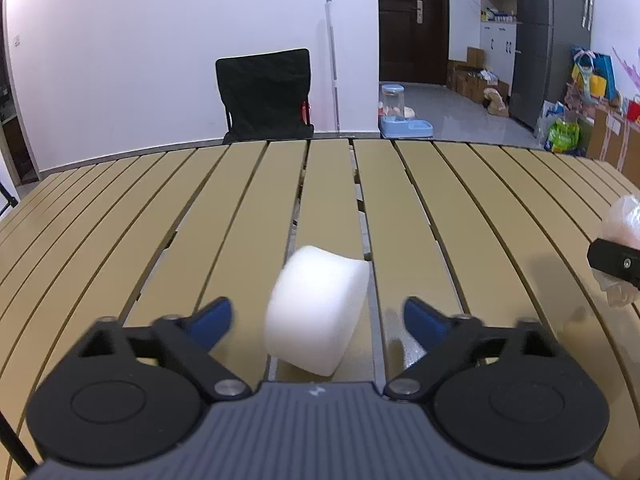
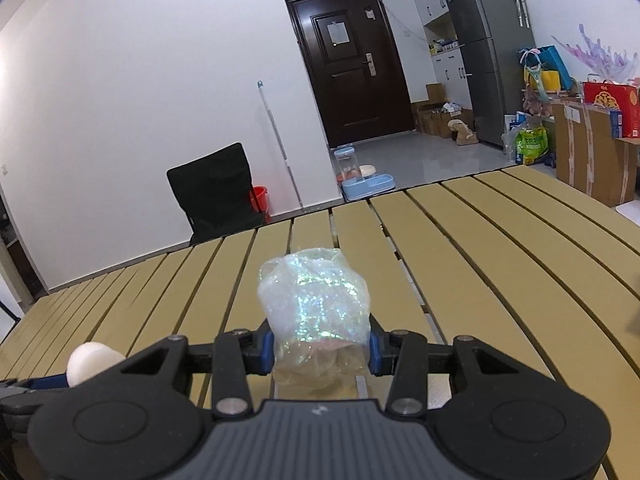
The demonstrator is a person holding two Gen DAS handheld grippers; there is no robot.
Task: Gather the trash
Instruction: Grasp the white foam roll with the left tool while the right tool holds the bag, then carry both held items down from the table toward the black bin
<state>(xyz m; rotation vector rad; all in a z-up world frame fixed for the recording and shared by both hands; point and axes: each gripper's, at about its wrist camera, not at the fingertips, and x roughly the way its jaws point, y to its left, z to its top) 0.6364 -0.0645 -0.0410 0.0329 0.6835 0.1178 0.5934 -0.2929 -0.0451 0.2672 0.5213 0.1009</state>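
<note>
A white foam block point(image 1: 316, 312) sits on a tan slatted table point(image 1: 460, 216), between the blue-tipped black fingers point(image 1: 214, 320) of the left gripper point(image 1: 318, 320). The right gripper point(image 2: 321, 346) holds a clear, iridescent-speckled plastic wad point(image 2: 316, 304). Behind: black chair point(image 1: 266, 96), dark brown door point(image 2: 356, 68).

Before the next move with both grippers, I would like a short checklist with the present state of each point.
1. Right gripper clamps the glittery plastic wrap: ok.
2. White foam piece lies between the left gripper fingers: ok.
3. Left pads press the foam: not ok, gaps on both sides.
4. Foam rests on the slatted table: cannot tell.
5. Trash bin in view: not ok, none seen.
</note>
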